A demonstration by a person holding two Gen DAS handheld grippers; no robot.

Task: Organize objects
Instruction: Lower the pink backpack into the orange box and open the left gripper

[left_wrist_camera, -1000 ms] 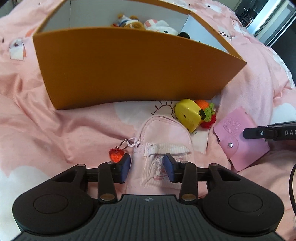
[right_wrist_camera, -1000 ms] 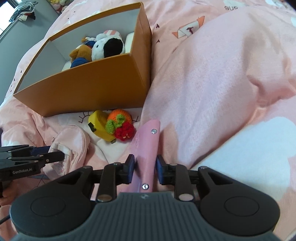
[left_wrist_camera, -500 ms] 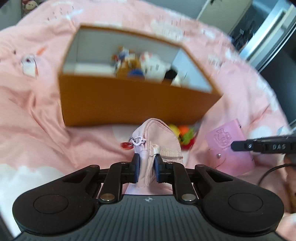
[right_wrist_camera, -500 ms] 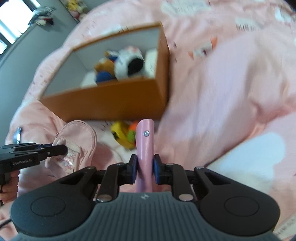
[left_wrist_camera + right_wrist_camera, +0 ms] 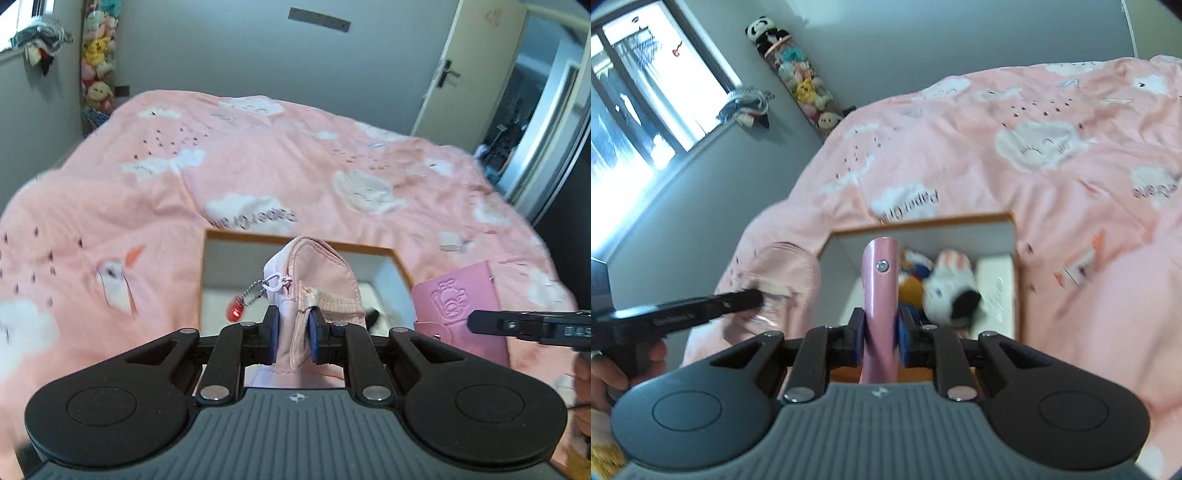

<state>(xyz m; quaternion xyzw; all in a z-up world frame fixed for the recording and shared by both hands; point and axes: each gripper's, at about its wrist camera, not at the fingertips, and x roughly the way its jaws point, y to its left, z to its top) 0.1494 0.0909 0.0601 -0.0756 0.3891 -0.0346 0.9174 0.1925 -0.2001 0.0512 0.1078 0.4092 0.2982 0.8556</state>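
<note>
My left gripper (image 5: 291, 338) is shut on a small pink backpack pouch (image 5: 317, 273) with a red heart charm (image 5: 235, 314), held up over the open orange box (image 5: 236, 235). My right gripper (image 5: 881, 339) is shut on a pink snap wallet (image 5: 881, 280), also raised above the box (image 5: 923, 223). The wallet shows at the right of the left wrist view (image 5: 458, 306), the pouch at the left of the right wrist view (image 5: 783, 273). Plush toys (image 5: 945, 284) lie inside the box.
The box sits on a bed with a pink cloud-print cover (image 5: 258, 173). Grey walls, a hanging net of plush toys (image 5: 805, 85), a window (image 5: 635, 110) and a door (image 5: 447, 74) lie beyond the bed.
Both grippers have risen and tilted up with their objects, from the bed in front of the box to above its opening. The left gripper closed on the pouch a second ago.
</note>
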